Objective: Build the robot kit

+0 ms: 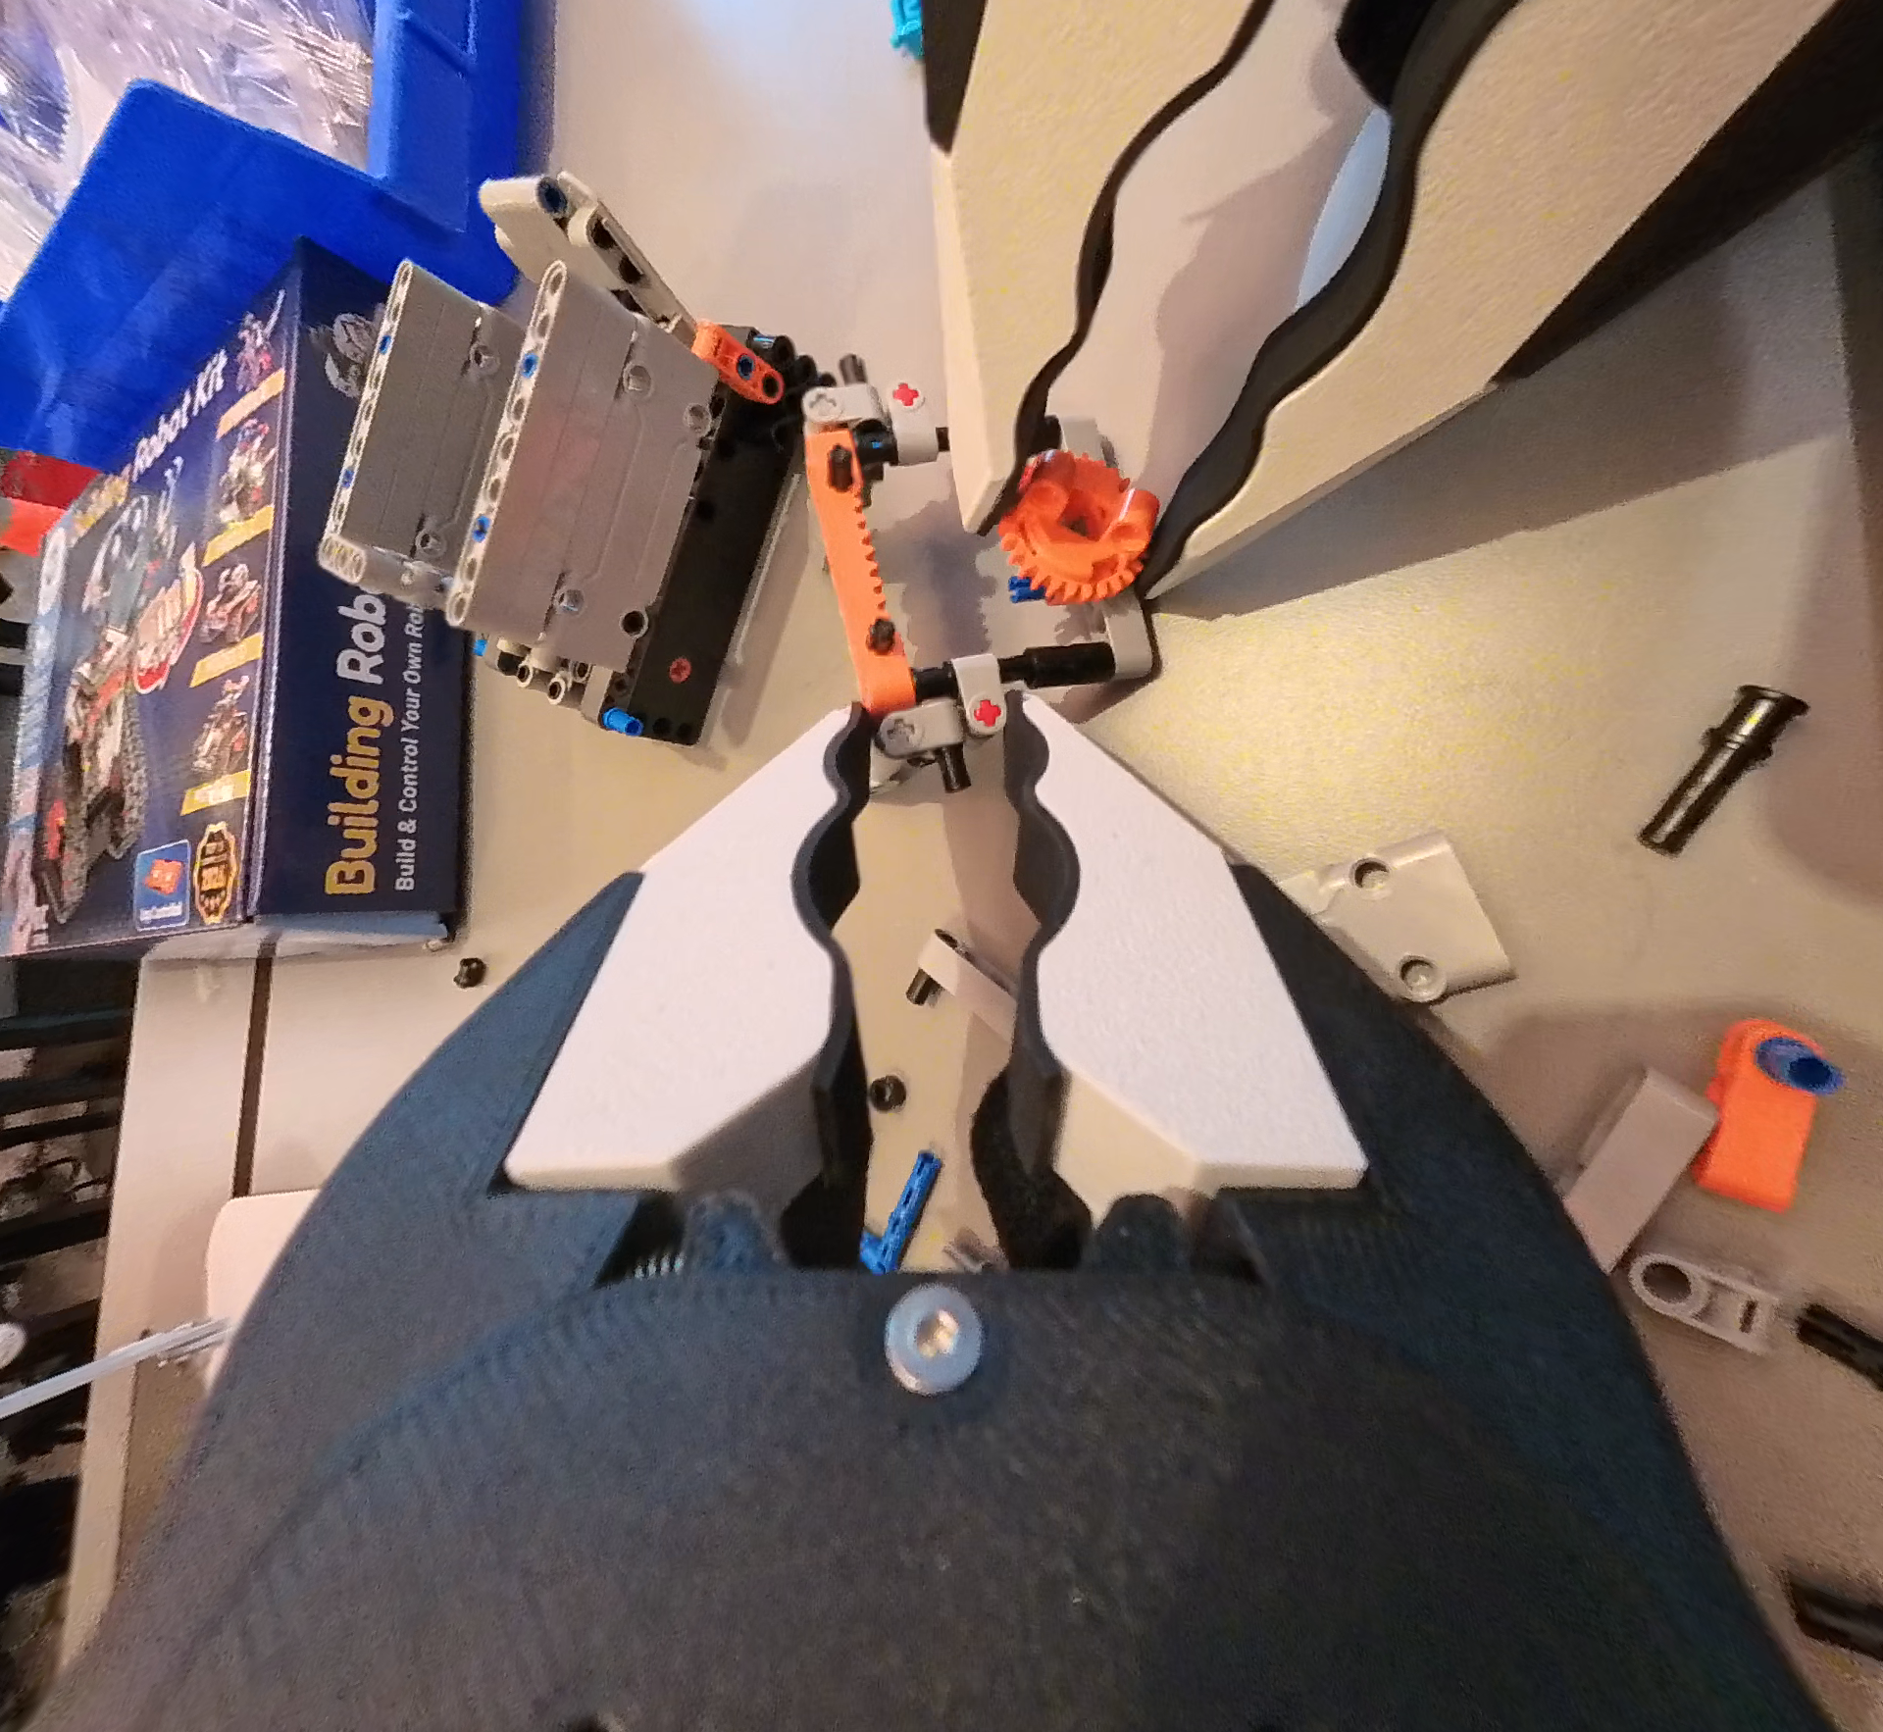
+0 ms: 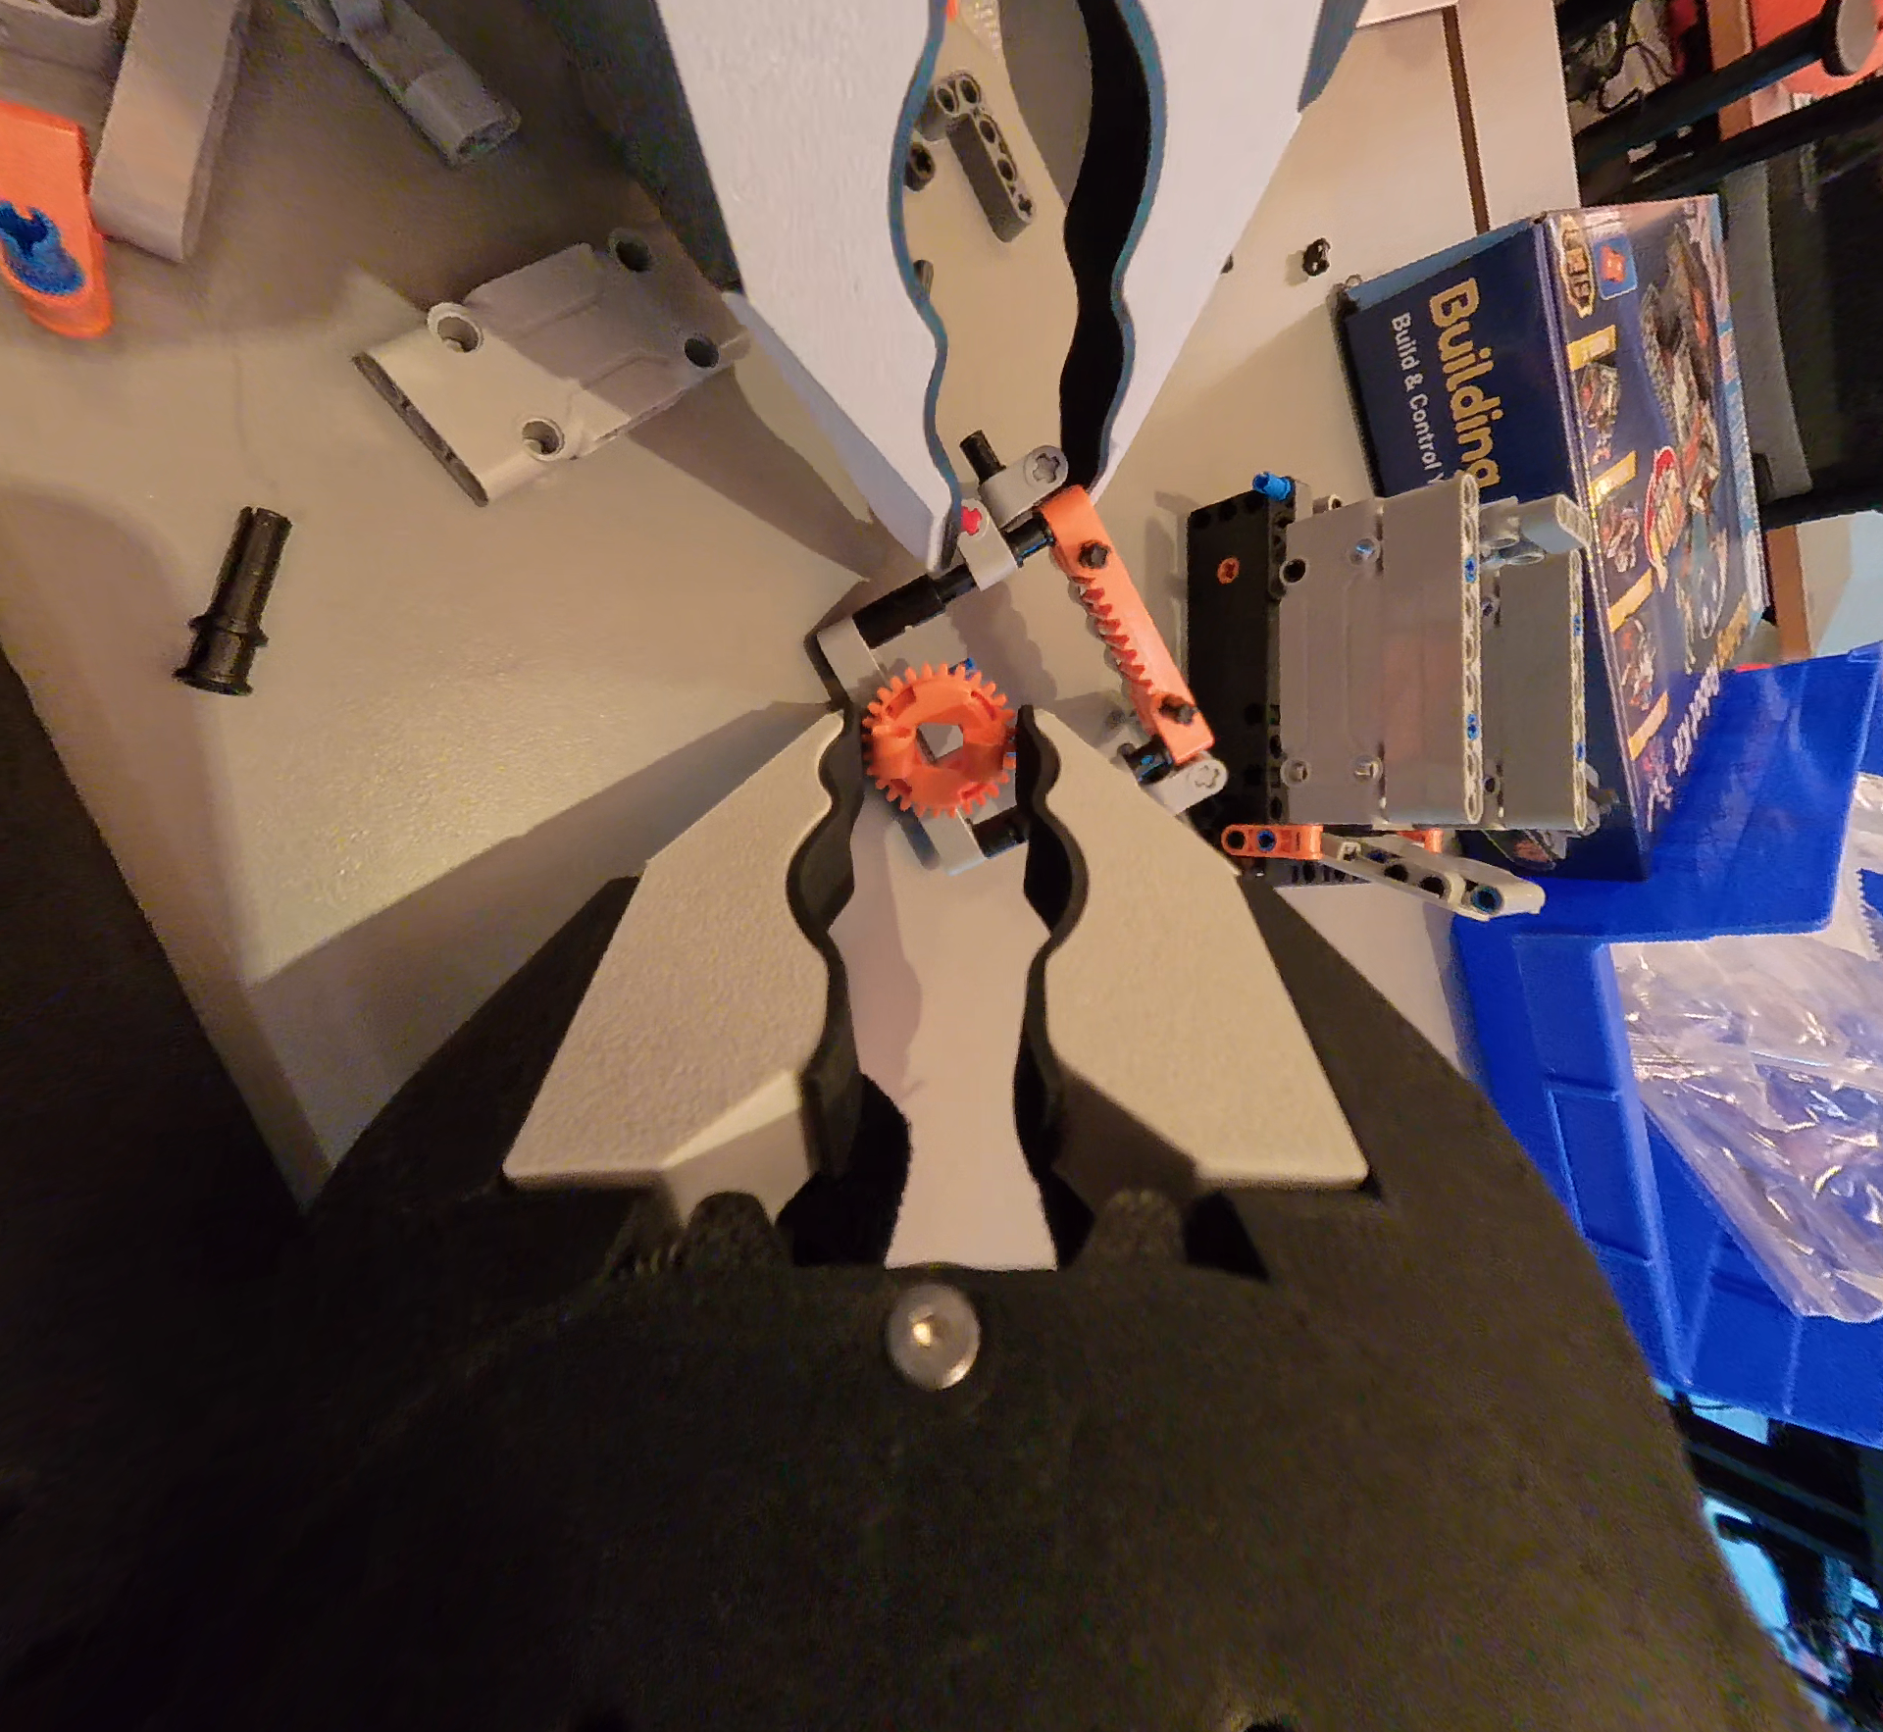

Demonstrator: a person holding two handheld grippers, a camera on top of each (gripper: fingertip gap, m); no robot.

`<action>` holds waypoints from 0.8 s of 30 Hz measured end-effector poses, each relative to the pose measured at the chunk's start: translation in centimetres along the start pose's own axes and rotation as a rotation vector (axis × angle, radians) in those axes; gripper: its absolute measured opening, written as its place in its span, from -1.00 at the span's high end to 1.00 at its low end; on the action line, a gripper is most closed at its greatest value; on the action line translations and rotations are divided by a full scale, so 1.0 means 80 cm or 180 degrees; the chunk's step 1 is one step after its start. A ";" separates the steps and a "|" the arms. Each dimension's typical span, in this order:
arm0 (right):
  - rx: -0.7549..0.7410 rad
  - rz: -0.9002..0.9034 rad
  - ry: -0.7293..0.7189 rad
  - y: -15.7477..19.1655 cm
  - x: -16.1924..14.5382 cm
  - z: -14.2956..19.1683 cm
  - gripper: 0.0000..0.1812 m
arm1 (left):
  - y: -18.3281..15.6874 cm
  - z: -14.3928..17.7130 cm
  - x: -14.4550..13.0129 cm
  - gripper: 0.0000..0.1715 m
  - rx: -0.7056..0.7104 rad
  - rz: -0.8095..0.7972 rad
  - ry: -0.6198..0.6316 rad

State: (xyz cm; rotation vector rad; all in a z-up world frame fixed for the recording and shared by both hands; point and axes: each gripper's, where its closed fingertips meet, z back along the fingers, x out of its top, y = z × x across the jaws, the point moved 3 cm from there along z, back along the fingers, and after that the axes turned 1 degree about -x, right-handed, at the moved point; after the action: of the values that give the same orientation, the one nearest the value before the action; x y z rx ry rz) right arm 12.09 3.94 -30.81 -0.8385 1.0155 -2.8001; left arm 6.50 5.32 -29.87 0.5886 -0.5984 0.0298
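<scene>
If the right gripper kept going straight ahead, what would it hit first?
The orange gear. The right gripper already has its fingertips on either side of it, seemingly closed on it, so it is right there. Beyond it lie the small frame's black axle and the left gripper.

White table [image 1: 1427,664], scattered building parts [image 1: 1406,914]

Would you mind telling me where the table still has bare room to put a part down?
Bare table lies between the black pin and the orange gear. It is crowded around the small frame both grippers hold, by the grey block assembly.
</scene>
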 end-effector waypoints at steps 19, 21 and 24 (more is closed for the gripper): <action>0.0077 -0.0098 -0.0057 0.003 0.002 0.001 0.70 | -0.006 0.003 -0.002 0.74 0.0245 -0.0384 0.0141; 0.0130 -0.0159 -0.0081 0.003 0.001 0.002 0.70 | -0.007 0.002 -0.002 0.74 0.0285 -0.0428 0.0176; 0.0167 -0.0196 -0.0101 0.004 0.001 0.002 0.70 | -0.007 0.002 -0.002 0.74 0.0357 -0.0528 0.0228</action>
State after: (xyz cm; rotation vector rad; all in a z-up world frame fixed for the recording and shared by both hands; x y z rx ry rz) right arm 12.07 3.61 -30.86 -0.9205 0.9228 -2.8406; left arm 6.41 4.79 -30.13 0.7414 -0.4789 -0.0717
